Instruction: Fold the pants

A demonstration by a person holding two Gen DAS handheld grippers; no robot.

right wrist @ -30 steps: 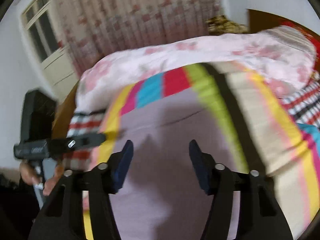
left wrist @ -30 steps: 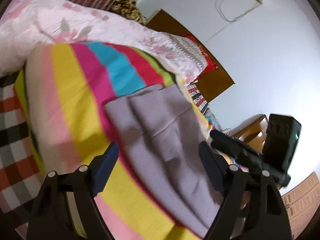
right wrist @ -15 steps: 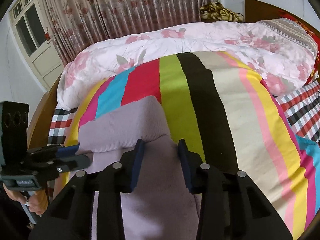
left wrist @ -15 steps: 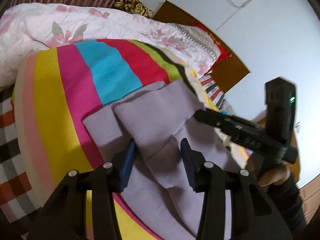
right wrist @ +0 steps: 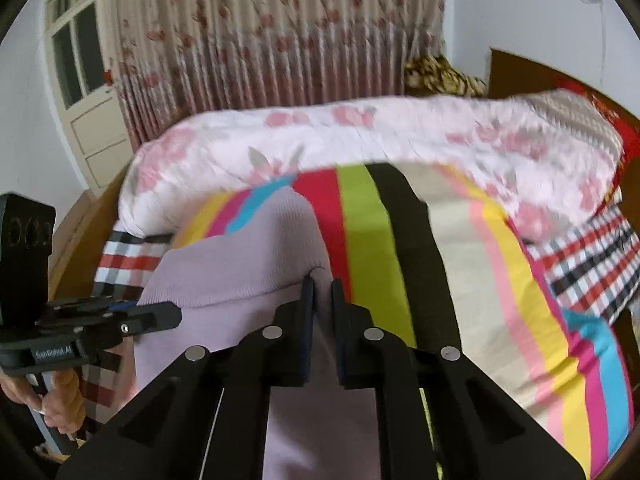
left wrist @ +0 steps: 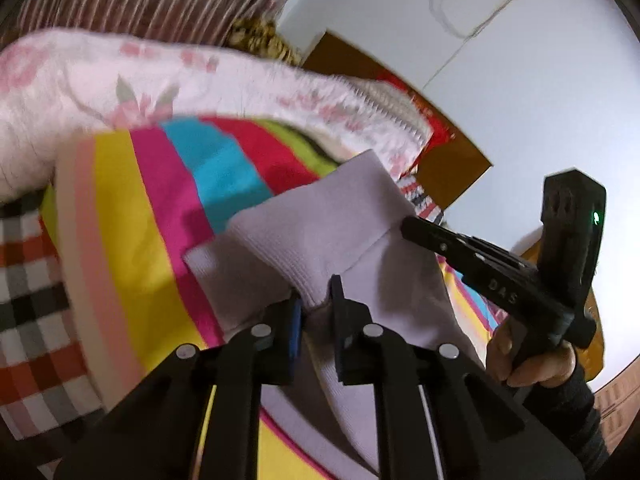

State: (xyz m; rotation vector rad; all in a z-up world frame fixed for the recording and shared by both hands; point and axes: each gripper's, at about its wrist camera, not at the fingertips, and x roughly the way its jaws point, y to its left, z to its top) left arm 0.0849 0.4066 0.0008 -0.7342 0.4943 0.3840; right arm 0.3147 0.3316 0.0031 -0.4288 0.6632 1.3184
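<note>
The lilac knit pants (left wrist: 320,224) lie on a bright striped blanket (left wrist: 132,216) on the bed. My left gripper (left wrist: 316,300) is shut on the ribbed edge of the pants at their left corner and holds it raised off the blanket. My right gripper (right wrist: 322,292) is shut on the right corner of the same edge of the pants (right wrist: 248,264), also raised. The right gripper also shows in the left wrist view (left wrist: 404,226), touching the cloth. The left gripper shows at the left of the right wrist view (right wrist: 176,316).
A pink floral quilt (right wrist: 360,140) is bunched along the far side of the bed. A checked sheet (left wrist: 24,280) lies under the blanket. A wooden headboard (left wrist: 452,160) and a red pillow (right wrist: 624,132) are at the right. Curtains (right wrist: 280,28) and a door (right wrist: 80,76) stand behind.
Both grippers went from wide open over the pants to shut on the ribbed edge. The held edge has lifted off the blanket.
</note>
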